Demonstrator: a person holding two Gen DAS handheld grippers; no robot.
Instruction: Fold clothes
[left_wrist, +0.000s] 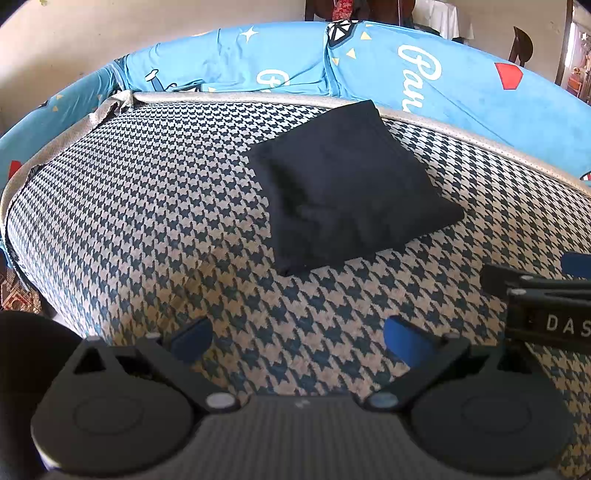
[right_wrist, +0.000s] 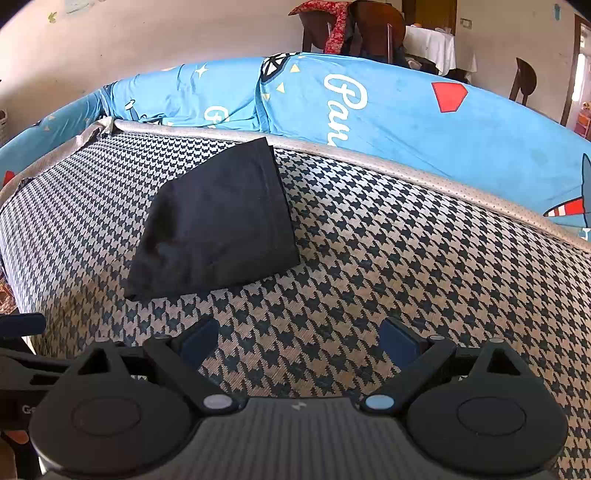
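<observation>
A black garment (left_wrist: 347, 184) lies folded into a compact rectangle on the houndstooth sofa seat (left_wrist: 147, 221), near the seat's back edge. From the right wrist view the same folded black garment (right_wrist: 218, 221) sits left of centre. My left gripper (left_wrist: 295, 339) hovers open over the seat, short of the garment, with nothing between its blue-padded fingers. My right gripper (right_wrist: 299, 339) is also open and empty, to the right of the garment and closer to the front. The right gripper's body (left_wrist: 543, 306) shows at the left view's right edge.
A blue printed cover (right_wrist: 406, 110) drapes the sofa back and armrest (left_wrist: 55, 110) beyond a beige trim (right_wrist: 369, 158). Behind stand wooden chairs (right_wrist: 369, 33) and a table with a white cloth (right_wrist: 432, 48). The houndstooth seat (right_wrist: 406, 277) stretches right of the garment.
</observation>
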